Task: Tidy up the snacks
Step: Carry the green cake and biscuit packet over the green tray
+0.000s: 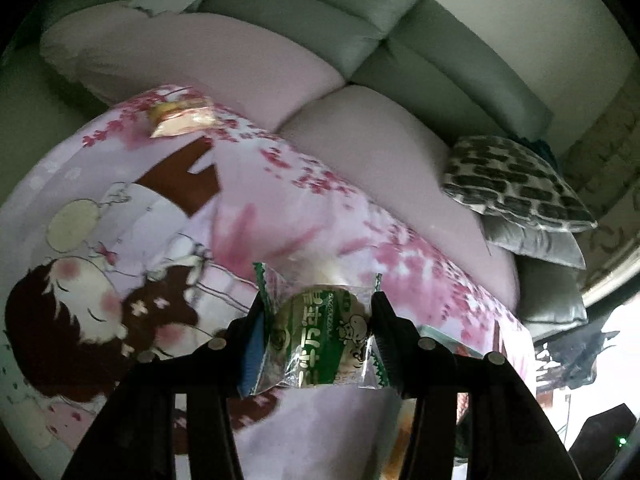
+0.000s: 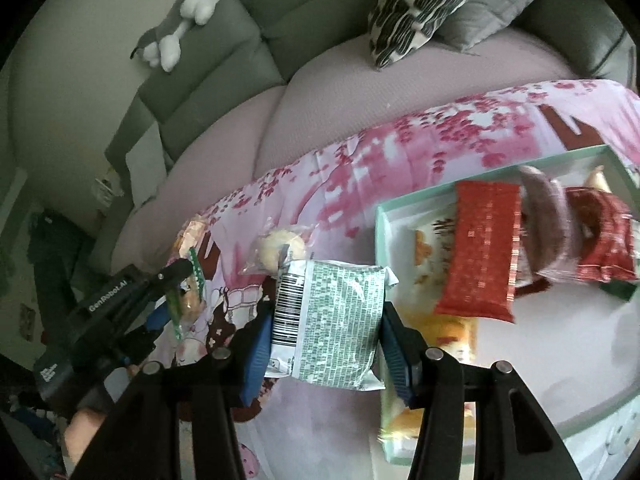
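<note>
My left gripper (image 1: pixel 318 334) is shut on a green-and-clear rice cracker packet (image 1: pixel 320 340), held above the pink cartoon cloth (image 1: pixel 120 240). It also shows in the right wrist view (image 2: pixel 188 292), left of my right gripper. My right gripper (image 2: pixel 324 336) is shut on a green-and-white snack pack (image 2: pixel 328 324), held left of the mint-rimmed tray (image 2: pixel 378 240). The tray holds a red packet (image 2: pixel 480 248), a purple ring snack (image 2: pixel 548 220), another red packet (image 2: pixel 604 240) and yellow packets (image 2: pixel 448 332). A clear-wrapped round pastry (image 2: pixel 280 250) lies on the cloth. An orange-yellow snack (image 1: pixel 180 116) lies far on the cloth.
A grey sofa (image 2: pixel 224 72) with lilac seat covers (image 1: pixel 380 152) lies behind the cloth. A black-and-white patterned cushion (image 1: pixel 516 180) and grey cushions (image 1: pixel 540 248) sit at its end. A plush toy (image 2: pixel 176 28) rests on the sofa back. Another small snack (image 2: pixel 192 232) lies near the cloth's edge.
</note>
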{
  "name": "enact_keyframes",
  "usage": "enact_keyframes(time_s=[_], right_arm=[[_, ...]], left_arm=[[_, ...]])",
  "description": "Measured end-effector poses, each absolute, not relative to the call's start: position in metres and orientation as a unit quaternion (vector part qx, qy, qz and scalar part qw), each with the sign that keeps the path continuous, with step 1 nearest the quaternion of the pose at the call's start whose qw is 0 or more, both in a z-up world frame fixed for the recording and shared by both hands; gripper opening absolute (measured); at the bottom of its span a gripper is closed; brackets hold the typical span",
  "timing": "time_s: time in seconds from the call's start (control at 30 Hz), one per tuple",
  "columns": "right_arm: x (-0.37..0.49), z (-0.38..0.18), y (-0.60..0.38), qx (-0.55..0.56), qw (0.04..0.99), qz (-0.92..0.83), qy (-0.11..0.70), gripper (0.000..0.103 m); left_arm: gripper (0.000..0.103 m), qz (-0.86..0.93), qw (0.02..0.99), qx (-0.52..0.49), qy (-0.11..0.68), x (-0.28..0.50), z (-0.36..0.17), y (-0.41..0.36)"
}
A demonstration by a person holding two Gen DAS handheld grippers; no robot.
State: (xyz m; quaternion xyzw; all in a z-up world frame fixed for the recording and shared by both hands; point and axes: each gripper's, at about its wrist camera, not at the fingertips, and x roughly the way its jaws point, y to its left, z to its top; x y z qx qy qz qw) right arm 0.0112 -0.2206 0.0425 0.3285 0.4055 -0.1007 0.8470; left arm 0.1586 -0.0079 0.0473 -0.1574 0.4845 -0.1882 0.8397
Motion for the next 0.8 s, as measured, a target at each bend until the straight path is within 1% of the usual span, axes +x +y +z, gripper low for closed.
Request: enact_keyframes(time_s=[0.13,0.43,0.63,0.8], right_arm=[[-0.004,0.049,-0.236,0.324,0.851,-0.125,0.395,0.054],[-0.035,0.065,-0.274,0.275,0.859,-0.213,0.376,0.054],[-0.063,0.068,-0.310,0.284,0.847,-0.259,0.367,0.054],[-0.078,0.068,-0.326,0.267,0.834,-0.301,0.378,0.054]], left_arm=[[0.051,-0.218,0.839,-0.141,0.478,0.146,0.055,-0.030],[0.051,-0.274,0.840,-0.087,0.461,0.110,0.073,-0.081],[0.051,-0.319,0.826,-0.052,0.462,0.084,0.073,-0.116],[0.051,-0.351,0.808,-0.019,0.472,0.063,0.066,-0.144]])
